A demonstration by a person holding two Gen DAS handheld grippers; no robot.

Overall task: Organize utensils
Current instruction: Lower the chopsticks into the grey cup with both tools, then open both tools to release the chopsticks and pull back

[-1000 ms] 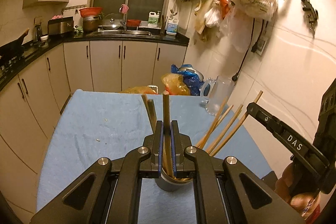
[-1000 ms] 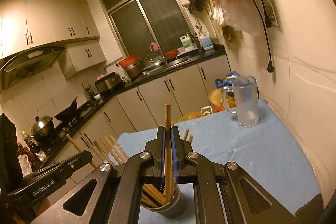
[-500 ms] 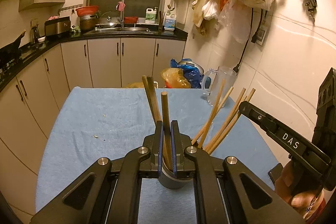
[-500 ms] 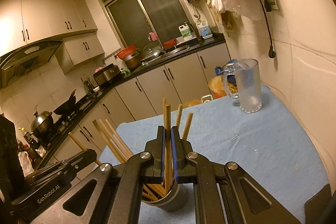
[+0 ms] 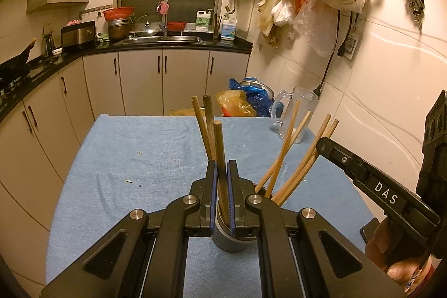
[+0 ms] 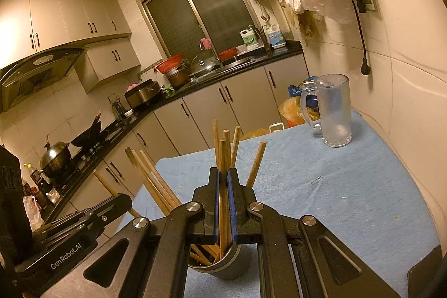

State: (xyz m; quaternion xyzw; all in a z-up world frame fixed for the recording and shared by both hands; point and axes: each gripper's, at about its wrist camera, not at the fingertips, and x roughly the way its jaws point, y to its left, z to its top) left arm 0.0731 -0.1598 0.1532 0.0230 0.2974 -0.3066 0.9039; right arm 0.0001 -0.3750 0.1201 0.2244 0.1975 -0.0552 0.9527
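A grey cup [image 5: 229, 240] stands on the blue-clothed table [image 5: 125, 152] with several wooden chopsticks [image 5: 296, 155] leaning out of it. My left gripper [image 5: 222, 186] is shut on one upright chopstick [image 5: 219, 147], whose lower end reaches into the cup. In the right wrist view, my right gripper [image 6: 222, 186] is shut on another chopstick [image 6: 222, 158], which also runs down into the cup [image 6: 223, 267]. Each gripper sits just above the cup's rim, and each shows in the other's view: the right gripper [image 5: 324, 144] and the left gripper [image 6: 123, 200].
A clear glass mug [image 6: 333, 113] stands at the table's far right corner near the tiled wall. Plastic bags [image 5: 243, 102] lie beyond the table's far edge. Kitchen cabinets and a counter run along the left and back. A hand [image 5: 402, 270] holds the right gripper's handle.
The right gripper has sunk a little with its chopstick toward the cup, so the standing chopsticks rise higher above the jaws. The left gripper has barely moved. Both stay shut.
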